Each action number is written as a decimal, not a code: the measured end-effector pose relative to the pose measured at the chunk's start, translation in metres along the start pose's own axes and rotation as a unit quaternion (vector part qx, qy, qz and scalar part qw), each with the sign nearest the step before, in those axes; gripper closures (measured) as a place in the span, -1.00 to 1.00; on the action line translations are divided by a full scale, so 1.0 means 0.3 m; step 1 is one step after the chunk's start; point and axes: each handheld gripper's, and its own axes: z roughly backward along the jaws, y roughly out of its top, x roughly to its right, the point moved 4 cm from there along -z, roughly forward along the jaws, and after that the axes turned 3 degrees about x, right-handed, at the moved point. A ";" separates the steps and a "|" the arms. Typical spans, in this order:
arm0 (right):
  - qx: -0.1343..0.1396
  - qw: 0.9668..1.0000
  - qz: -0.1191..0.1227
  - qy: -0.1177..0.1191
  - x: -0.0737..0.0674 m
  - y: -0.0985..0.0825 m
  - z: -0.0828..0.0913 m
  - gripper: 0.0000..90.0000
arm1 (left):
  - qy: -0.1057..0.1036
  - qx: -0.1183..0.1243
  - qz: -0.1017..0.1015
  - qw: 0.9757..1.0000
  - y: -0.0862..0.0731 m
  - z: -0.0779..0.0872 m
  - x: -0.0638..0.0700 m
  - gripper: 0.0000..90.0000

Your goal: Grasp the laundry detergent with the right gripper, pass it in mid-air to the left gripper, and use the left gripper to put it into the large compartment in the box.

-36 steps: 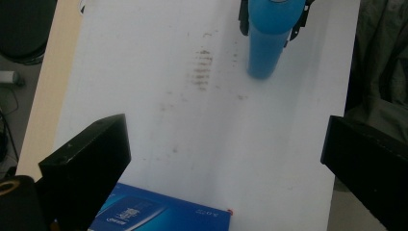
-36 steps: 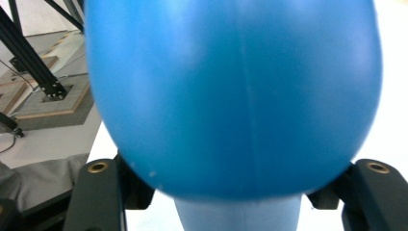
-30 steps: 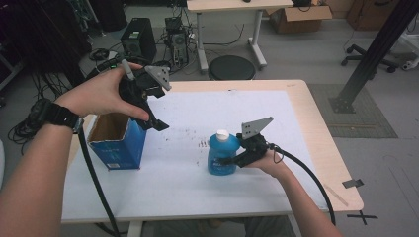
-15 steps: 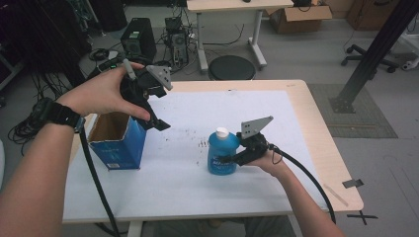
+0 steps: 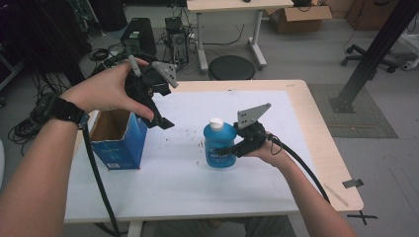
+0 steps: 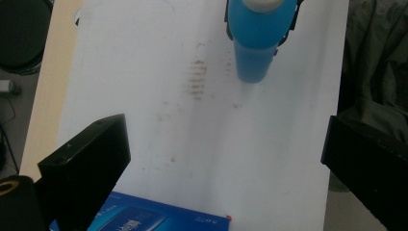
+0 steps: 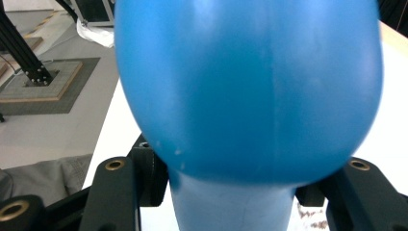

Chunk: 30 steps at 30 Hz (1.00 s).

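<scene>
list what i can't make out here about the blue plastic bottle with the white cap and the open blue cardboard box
- Blue plastic bottle with the white cap: label print too small in the high view; the right gripper covers its side.
- Bottle base: cut off by the bottom edge of the right gripper view.
- Open blue cardboard box: inside floor hidden by its own walls in the high view; cut off by the bottom edge and a jaw of the left gripper in the left gripper view.
</scene>
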 end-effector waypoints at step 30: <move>-0.029 0.998 0.050 0.037 -0.039 0.321 -0.120 -0.04 | -0.011 -0.047 -0.034 0.998 0.100 -0.023 0.044 -0.92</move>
